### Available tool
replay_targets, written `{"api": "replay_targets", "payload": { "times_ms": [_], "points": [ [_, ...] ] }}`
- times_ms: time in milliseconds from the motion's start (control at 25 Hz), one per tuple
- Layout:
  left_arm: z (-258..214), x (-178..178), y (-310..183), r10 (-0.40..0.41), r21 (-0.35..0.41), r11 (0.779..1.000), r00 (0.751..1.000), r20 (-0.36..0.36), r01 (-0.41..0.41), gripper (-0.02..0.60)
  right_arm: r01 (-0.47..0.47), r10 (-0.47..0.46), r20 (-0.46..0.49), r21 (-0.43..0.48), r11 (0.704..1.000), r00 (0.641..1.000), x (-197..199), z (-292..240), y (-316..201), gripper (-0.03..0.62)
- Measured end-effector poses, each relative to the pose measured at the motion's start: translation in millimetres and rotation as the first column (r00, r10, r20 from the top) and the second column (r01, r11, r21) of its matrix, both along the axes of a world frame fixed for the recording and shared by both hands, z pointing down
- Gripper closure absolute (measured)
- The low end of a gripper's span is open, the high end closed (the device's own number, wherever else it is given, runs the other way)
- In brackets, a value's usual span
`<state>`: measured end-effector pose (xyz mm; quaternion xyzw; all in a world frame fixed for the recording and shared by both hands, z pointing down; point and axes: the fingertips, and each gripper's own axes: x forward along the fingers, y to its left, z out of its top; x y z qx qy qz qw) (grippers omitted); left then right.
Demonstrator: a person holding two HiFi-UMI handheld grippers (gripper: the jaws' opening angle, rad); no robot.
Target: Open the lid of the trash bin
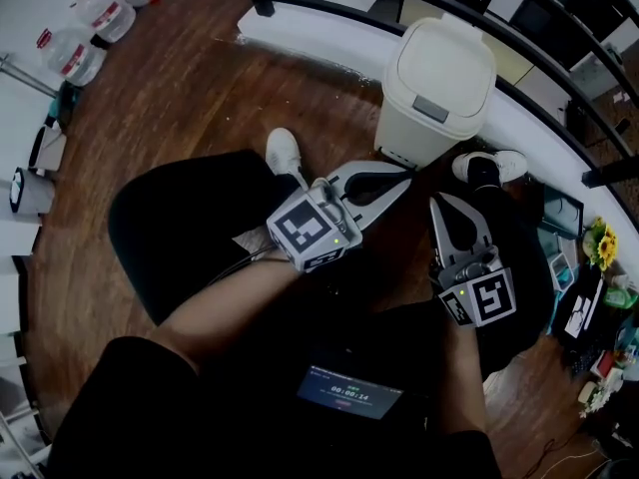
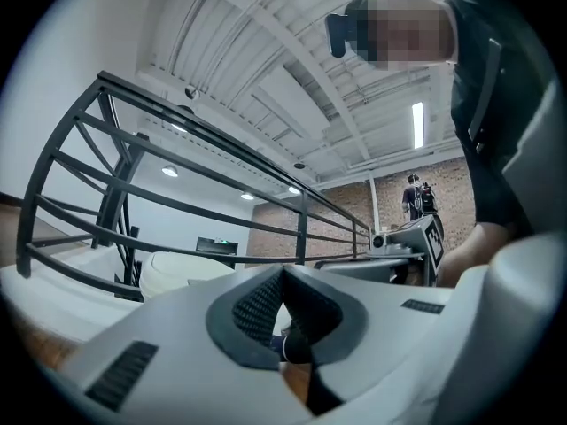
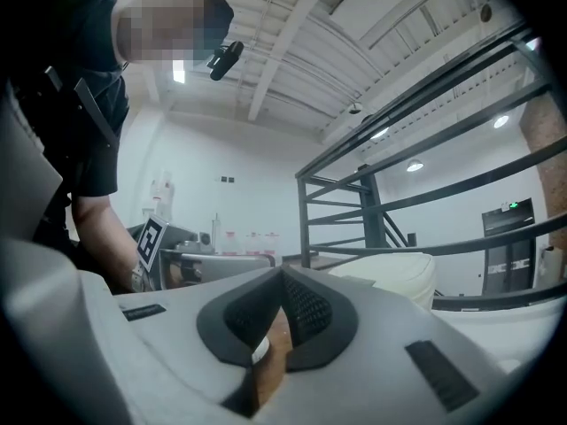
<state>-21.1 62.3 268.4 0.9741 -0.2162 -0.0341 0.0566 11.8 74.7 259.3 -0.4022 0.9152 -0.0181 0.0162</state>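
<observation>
Cream plastic forms the trash bin, which stands on the wooden floor against a white ledge. It looks light and hollow, with a smooth, rather slippery shell, so a hard shove would likely slide or tip it. Its domed lid is down. The grey tab at the lid's front edge seems the place to press or lift, though I cannot tell whether it is a push latch. The left hand-held gripper has its jaws together with nothing between them, its tip near the foot of the bin but not touching it. The right hand-held gripper, likewise closed and empty, sits a little further back, in front of the bin.
</observation>
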Motion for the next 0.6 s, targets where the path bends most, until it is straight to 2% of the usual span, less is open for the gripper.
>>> {"api": "replay_targets", "payload": {
  "times_ms": [600],
  "points": [
    [10.9, -6.2, -6.6, -0.007, 0.010, 1.000, 1.000, 0.017, 0.006, 0.569, 0.015, -0.015, 0.015, -0.029, 0.999, 1.000, -8.0, 14.6, -6.4, 0.577]
  ]
}}
